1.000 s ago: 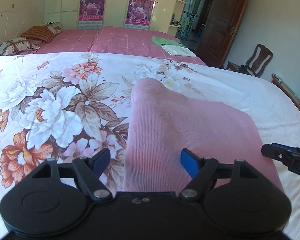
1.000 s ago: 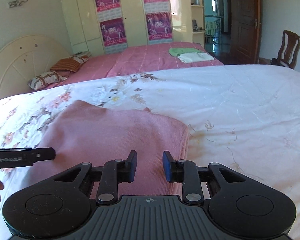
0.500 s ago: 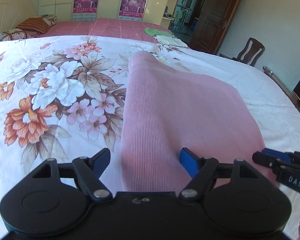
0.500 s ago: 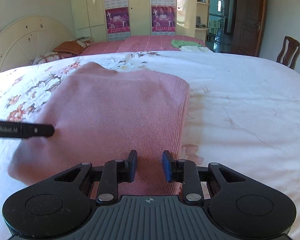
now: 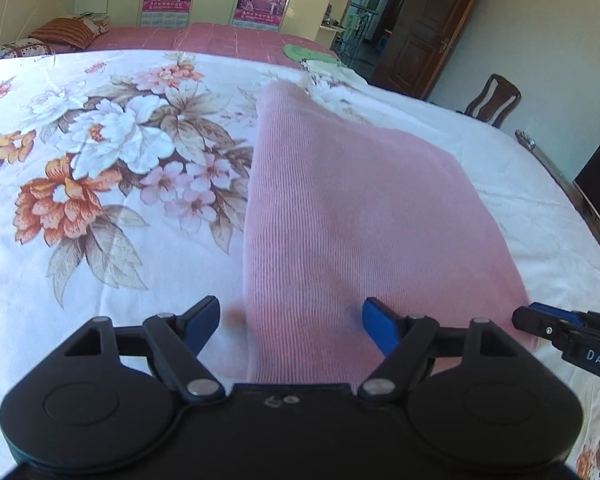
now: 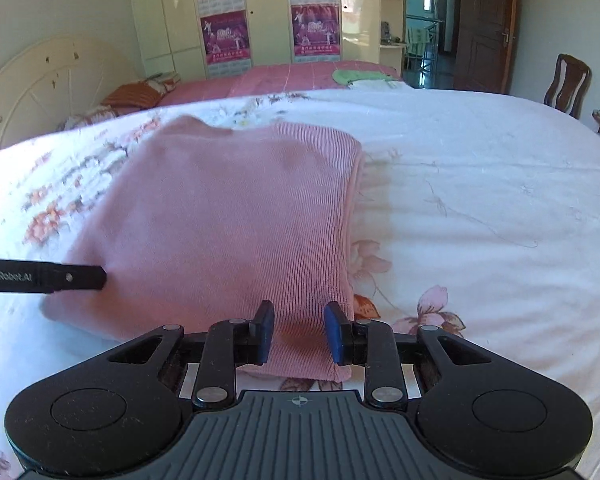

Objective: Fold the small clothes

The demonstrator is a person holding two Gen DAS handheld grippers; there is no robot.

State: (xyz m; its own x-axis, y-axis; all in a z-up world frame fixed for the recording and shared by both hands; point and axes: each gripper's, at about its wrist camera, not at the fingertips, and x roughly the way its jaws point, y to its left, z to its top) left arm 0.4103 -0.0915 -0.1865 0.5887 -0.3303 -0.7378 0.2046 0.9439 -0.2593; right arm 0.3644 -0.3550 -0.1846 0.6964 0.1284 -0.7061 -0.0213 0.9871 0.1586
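1. The bed (image 5: 100, 280) carries everything; it is covered with a white sheet printed with large orange, pink and white flowers.
2. A pink ribbed garment (image 5: 360, 220), folded, lies flat on the sheet, one long edge beside the flower print.
3. In the right wrist view the garment's right side is a neat folded edge against plainer white sheet.

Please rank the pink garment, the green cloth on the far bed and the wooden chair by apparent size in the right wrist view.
1. pink garment, by far the largest.
2 and 3. wooden chair and green cloth: similar in apparent size, both far away, so unranked.
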